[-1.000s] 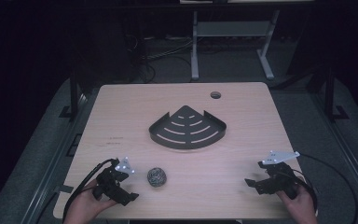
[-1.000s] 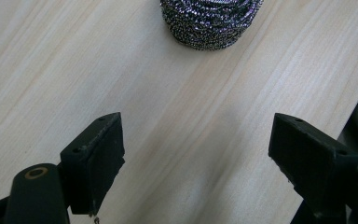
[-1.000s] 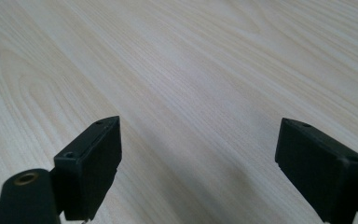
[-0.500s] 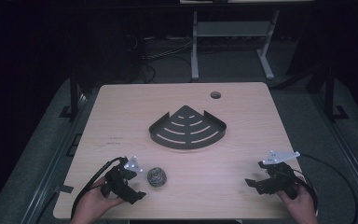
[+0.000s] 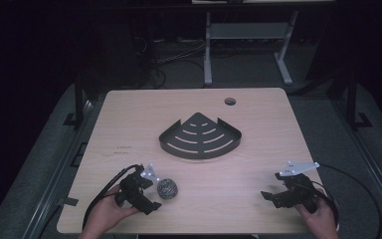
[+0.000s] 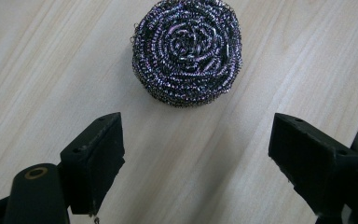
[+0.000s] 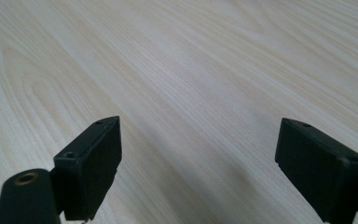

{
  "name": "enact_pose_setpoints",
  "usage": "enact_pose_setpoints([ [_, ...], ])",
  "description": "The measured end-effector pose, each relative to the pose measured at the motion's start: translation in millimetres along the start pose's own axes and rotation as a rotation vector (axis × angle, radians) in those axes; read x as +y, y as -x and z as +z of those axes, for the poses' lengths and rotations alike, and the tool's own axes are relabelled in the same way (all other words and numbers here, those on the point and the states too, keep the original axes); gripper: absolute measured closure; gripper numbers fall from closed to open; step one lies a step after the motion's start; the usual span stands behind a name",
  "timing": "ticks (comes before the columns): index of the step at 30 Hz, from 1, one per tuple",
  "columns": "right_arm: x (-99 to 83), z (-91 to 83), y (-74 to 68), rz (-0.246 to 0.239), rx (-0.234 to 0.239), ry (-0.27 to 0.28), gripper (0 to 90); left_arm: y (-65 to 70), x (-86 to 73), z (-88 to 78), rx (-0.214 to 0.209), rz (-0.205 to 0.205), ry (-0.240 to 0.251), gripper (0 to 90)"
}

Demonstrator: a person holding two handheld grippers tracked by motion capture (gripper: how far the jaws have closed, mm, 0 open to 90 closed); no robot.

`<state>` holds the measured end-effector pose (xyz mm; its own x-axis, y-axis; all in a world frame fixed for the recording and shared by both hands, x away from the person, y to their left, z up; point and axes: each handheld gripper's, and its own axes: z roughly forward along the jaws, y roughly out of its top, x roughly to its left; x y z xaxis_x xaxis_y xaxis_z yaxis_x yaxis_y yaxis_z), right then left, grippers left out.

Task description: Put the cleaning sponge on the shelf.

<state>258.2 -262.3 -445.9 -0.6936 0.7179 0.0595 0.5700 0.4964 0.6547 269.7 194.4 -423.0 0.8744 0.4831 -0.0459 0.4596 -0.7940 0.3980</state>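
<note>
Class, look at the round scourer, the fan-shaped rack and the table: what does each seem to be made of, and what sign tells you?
Scourer: coiled metal wire, probably steel wool; shiny strands with glints, wound in a spiral.
Rack: looks like sheet metal with a matte black coat; thin raised rim and cut slots.
Table: pale wood or wood-look laminate; the grain lines show, the finish is smooth, so which one stays open.

Dim surroundings, evenly lit tabletop, sharp close-ups

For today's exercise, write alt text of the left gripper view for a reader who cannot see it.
A round steel wool scourer lies on a pale wooden table, just ahead of the open left gripper. The two black jaws rise from the bottom, wide apart, not touching the scourer.
</note>
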Motion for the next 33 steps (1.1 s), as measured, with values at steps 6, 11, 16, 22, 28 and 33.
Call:
enact_pose_setpoints([
  [6,0.3,0.0,-0.2,0.0,0.001,0.0,14.2,-0.8,6.4,1.7,0.004,0.004,0.007,17.5],
  [11,0.4,0.4,-0.3,-0.004,0.005,-0.001,14.2,-1.2,10.1,1.8,0.003,0.012,0.011,17.5],
  [16,0.3,0.4,0.0,-0.006,0.004,-0.002,14.2,-1.4,12.0,5.8,0.002,0.009,0.005,17.5],
  [22,0.2,0.7,0.1,-0.007,0.006,-0.001,14.2,-2.6,15.1,7.9,0.0,0.003,0.007,17.6],
  [28,0.2,-0.1,0.1,-0.002,0.004,0.0,14.2,-4.0,19.8,10.4,-0.003,0.007,0.008,17.6],
  [33,0.1,0.3,0.3,-0.002,0.006,0.0,14.2,-4.8,23.6,15.0,-0.005,0.008,-0.001,17.7],
])
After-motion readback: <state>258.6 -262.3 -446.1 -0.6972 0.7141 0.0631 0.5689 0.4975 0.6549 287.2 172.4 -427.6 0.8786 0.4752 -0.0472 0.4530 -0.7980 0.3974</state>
